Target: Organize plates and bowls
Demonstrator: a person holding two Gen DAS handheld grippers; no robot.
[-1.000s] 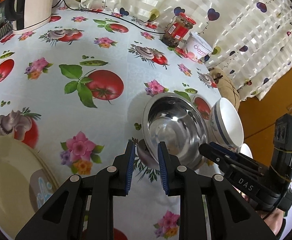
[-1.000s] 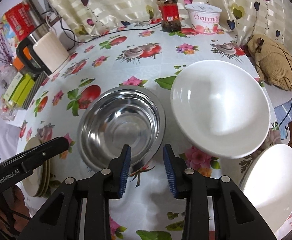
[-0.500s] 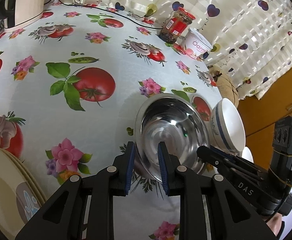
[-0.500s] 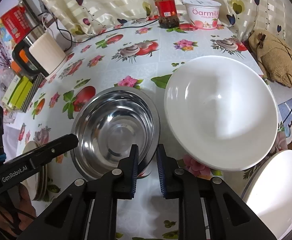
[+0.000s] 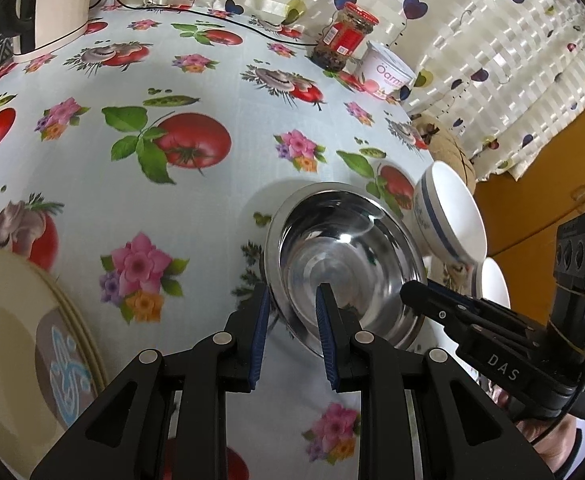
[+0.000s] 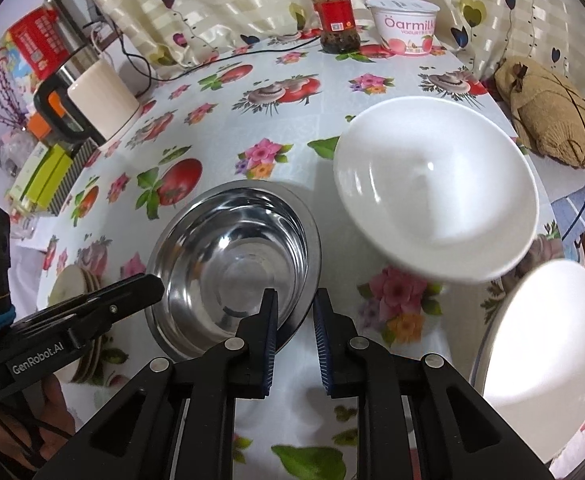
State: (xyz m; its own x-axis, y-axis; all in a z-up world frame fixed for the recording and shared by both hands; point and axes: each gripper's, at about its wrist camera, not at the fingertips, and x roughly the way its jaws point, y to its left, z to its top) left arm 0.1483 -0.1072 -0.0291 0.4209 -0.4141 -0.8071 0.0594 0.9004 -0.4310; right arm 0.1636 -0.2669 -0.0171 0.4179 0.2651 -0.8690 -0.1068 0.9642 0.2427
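Far left on the counter, a stack of cream plates sits at the near edge, also visible small in the right wrist view. Next over, the left gripper straddles the near rim of the steel bowl: one finger outside the wall, one inside, gap narrow but rim not visibly pinched, so not a firm hold yet as far as I can tell. Steel bowl sits mid-counter, upright. The right gripper is at the same bowl on its other near rim, fingers narrow, inner finger over the bowl lip, outer finger off it; contact unclear, no confirmed clamp. Right of the steel bowl, just beside it, is a white bowl with a blue band on its outside, looks slightly tilted or in motion blur, can't tell which. Further right a white plate lies at the counter edge. Back of counter: sauce jar, yogurt tub, kettle. Step in hand, my read: grasping the steel bowl to group it with the other bowl. Next move calls for closing one gripper fully on the rim, lifting level, then nesting bowls without knocking the white bowl, which is close.
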